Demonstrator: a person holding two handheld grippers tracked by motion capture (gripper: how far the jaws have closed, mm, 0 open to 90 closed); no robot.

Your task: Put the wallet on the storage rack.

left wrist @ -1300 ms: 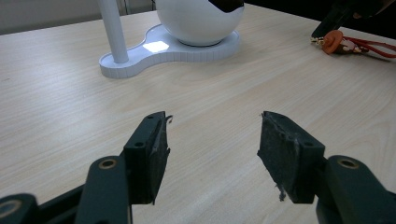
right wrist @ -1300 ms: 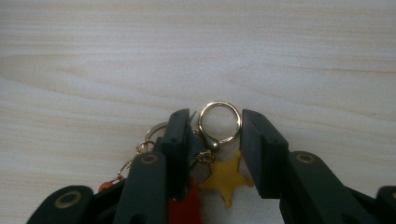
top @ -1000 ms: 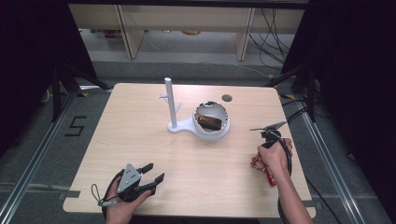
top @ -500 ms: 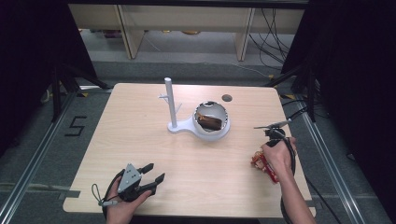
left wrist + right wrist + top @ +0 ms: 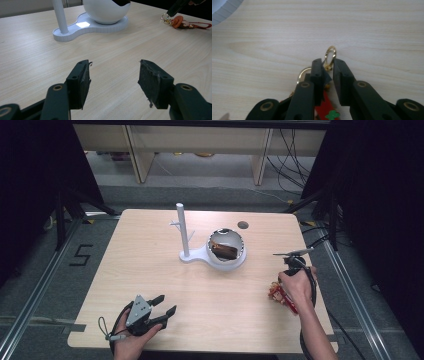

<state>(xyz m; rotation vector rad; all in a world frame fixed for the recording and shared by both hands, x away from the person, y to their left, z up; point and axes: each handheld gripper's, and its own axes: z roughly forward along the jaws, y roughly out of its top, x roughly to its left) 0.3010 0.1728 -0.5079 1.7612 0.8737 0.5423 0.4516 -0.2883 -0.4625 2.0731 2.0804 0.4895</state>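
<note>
- Two hand-held grippers over a pale wooden table [image 5: 150, 245], seen from above and from a camera on each.
- Left gripper [image 5: 168, 303] near the table's near left corner, held low in the left hand [image 5: 131, 336]. Jaws spread wide apart, with bare tabletop between them in the left gripper view [image 5: 113, 72]. Holding and touching nothing.
- Right gripper [image 5: 327, 65] at the near right side of the table, tilted down from the right hand [image 5: 296, 286] onto a keychain [image 5: 278, 295].
- Jaws drawn almost together, with a narrow gap left. Gold clasp [image 5: 330, 55] of the keychain poking out just beyond the tips, its base sitting in that gap. Hard to tell whether pinched firmly or merely enclosed.
- Gold ring [image 5: 302, 72] beside the left jaw, and a red strap with a green clover [image 5: 328, 111] running back under the jaws.
- Keychain flat on the table, well apart from the white stand [image 5: 192, 256].
- One container: a white rounded bowl [image 5: 235, 262] on the stand's base, next to a thin upright post [image 5: 181, 227]. Dark brown object [image 5: 224, 251] inside the bowl, kind unclear.
- Compared with a second ago: right hand shifted slightly towards the table's right edge. Left gripper, stand, bowl and keychain unmoved.
</note>
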